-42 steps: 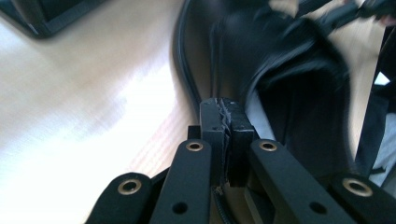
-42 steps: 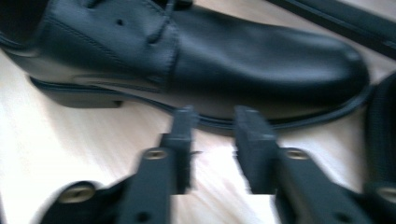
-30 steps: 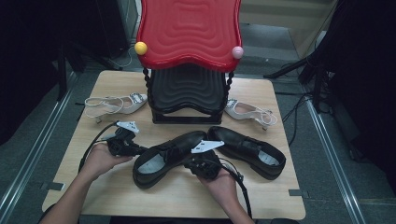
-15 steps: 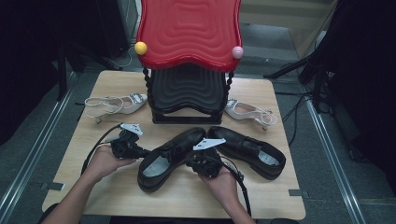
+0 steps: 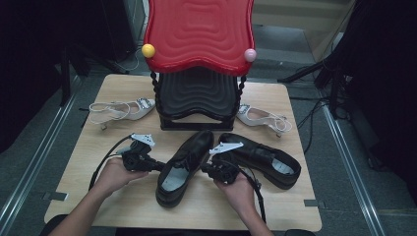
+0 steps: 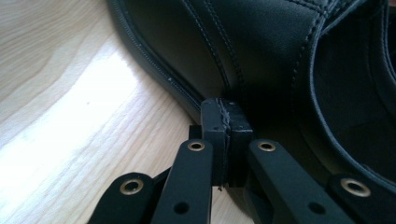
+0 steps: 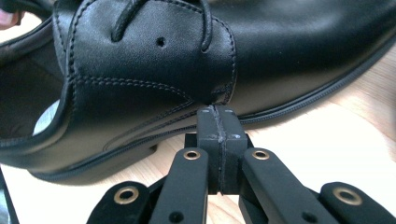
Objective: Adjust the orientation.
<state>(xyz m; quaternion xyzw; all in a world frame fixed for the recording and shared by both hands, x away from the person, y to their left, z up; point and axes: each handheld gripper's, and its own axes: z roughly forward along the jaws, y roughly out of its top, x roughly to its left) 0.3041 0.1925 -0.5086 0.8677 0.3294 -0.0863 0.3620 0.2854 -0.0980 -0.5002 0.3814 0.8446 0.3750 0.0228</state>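
1. Two black lace-up dress shoes lie at the front of the tabletop [image 5: 88,196]. I am working the left one [image 5: 183,167], which sits at about 6 o'clock from the rack, toe pointing up toward 1 o'clock and heel toward me.

2. On my left gripper [image 5: 156,166] the fingers [image 6: 215,122] are closed together with nothing between them. Their tips butt against the shoe's side just above the welt, from the 9 o'clock side.

3. On my right gripper [image 5: 206,171] the fingers [image 7: 209,126] are likewise shut pad to pad and empty, pressed to the same shoe's opposite flank below the lacing, from the 3 o'clock side.

4. So I judge I am nudging or squaring this shoe between two closed tips rather than lifting it; no grasp has been made.

5. Its mate, the right black shoe [image 5: 263,160], lies at 3 o'clock of it, angled across, the two toes near each other, so the pair is not yet parallel.

6. Two pale slingback heels lie flat, one [image 5: 123,109] at 9 o'clock of the rack and one [image 5: 263,118] at 3 o'clock.

7. What looks like a shoe rack [image 5: 196,98], black tier under red top, carries no footwear that I can see, so if loading it is the goal, all four pieces remain.
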